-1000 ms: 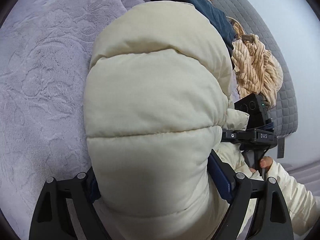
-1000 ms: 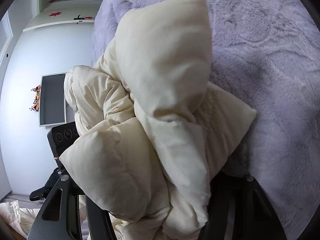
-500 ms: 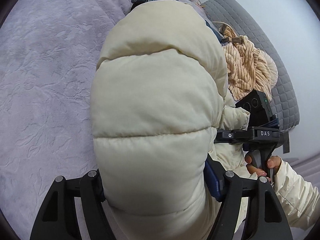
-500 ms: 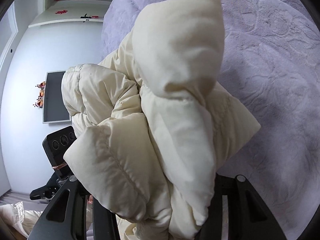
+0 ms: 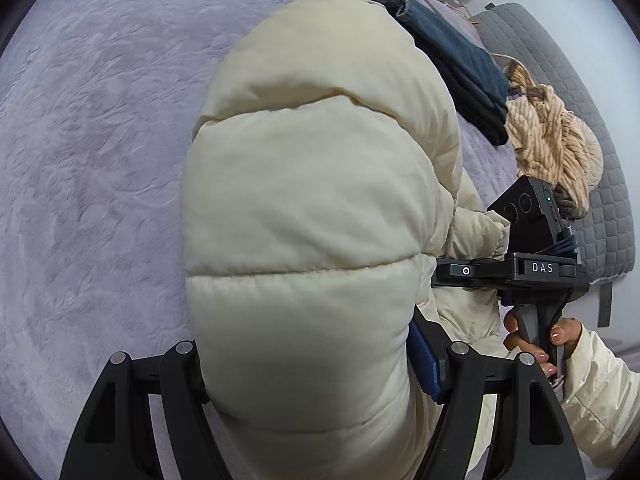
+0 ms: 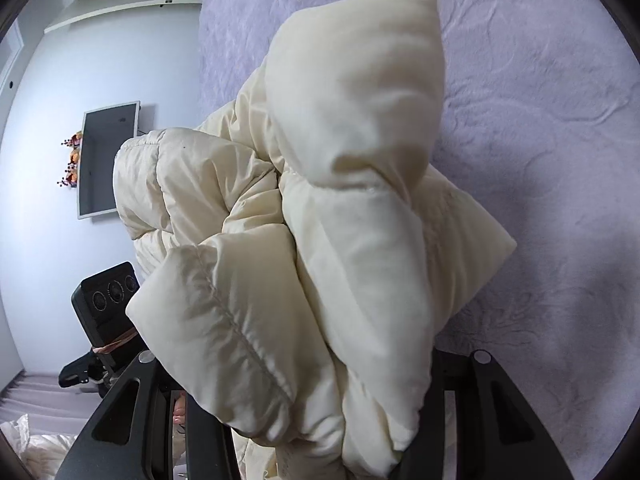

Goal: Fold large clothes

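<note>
A cream puffer jacket (image 5: 304,208) hangs bunched over the lilac bed cover (image 5: 100,160). My left gripper (image 5: 316,376) is shut on a thick quilted fold of it, and the fabric bulges up between the fingers (image 5: 460,380). My right gripper (image 6: 312,392) is shut on another bundle of the same jacket (image 6: 360,208), with a hood-like peak standing above it. The right gripper body (image 5: 532,264) shows in the left wrist view, and the left gripper body (image 6: 104,304) shows in the right wrist view. The fingertips are hidden by fabric.
Folded dark jeans (image 5: 452,60) and a tan striped garment (image 5: 552,144) lie on the bed near the grey quilted headboard (image 5: 580,80). The lilac bed cover (image 6: 540,100) spreads to the right. A wall TV (image 6: 104,160) hangs beyond the bed.
Both grippers have lifted and drawn back with the jacket, still gripping it. The jeans and striped garment now show more fully in the left wrist view.
</note>
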